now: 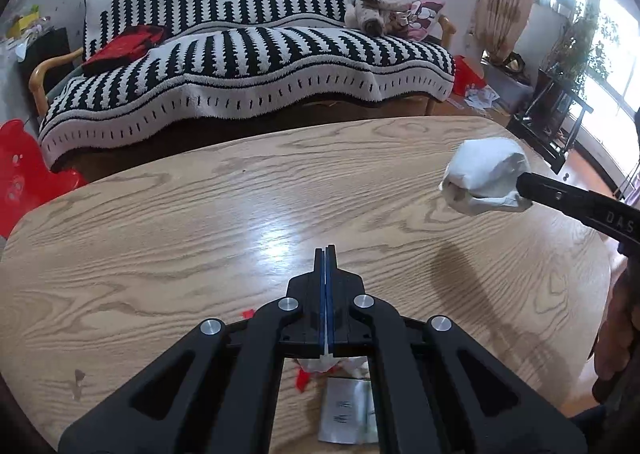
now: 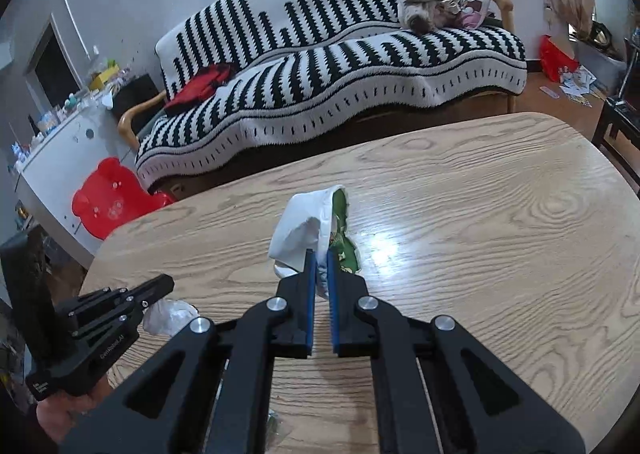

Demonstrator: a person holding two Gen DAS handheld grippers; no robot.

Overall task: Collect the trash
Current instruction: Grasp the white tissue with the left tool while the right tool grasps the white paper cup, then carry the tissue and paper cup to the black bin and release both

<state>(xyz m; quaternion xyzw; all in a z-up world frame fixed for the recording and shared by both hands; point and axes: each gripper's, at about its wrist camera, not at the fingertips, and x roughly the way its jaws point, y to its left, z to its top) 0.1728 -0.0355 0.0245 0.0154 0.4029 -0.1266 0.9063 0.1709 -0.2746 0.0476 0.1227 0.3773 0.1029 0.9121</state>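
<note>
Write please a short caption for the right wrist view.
Right gripper holds a crumpled white-and-green wrapper above the wooden table.

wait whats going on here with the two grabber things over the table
A person is clearing trash off a wooden table with a handheld gripper in each hand. The right gripper is clamped on a crumpled white wrapper with a green printed inside, held above the tabletop. The left gripper has its jaws closed, with a thin white scrap apparently pinched between them. More scraps lie on the table beneath it.
</note>
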